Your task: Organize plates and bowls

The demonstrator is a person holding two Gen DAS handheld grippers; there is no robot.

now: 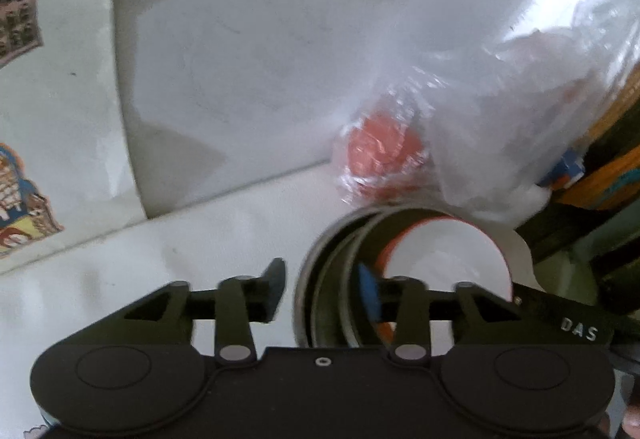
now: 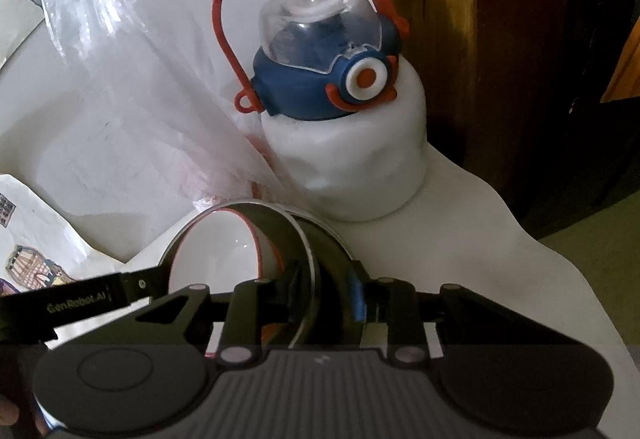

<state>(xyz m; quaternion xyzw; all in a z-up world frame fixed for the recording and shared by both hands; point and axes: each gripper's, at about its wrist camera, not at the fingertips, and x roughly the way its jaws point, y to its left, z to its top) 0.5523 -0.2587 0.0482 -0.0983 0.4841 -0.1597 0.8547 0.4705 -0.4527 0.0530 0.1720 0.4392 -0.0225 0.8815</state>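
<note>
So from where I'm standing, the right gripper (image 2: 328,285) is clamping down on the wall of the steel bowl (image 2: 316,251), low in the middle of its frame, one finger inside and the blue pad outside. The left gripper (image 1: 322,291) is straddling the opposite rim of the same steel bowl (image 1: 308,279), but its jaws are standing apart. There's a sliver of white table (image 1: 160,259) showing between the outer finger and the rim, so it's not gripping anything.

Sitting tilted inside the steel one is a white bowl with a red rim (image 1: 448,259), leaning toward the lower right of the left view. There looks to be a second steel wall nested in there too, but it's blurry, so I can't say for sure.

Just behind the stack a crinkly plastic bag (image 1: 480,99) is crowding in, and the right view is showing a water bottle (image 2: 328,79) with a blue lid, upper centre.

My guess: they're in the middle of stacking. Next the left one needs to close on the rim, or reach in to square up the white bowl so it's nesting flat, while avoiding that bag.
</note>
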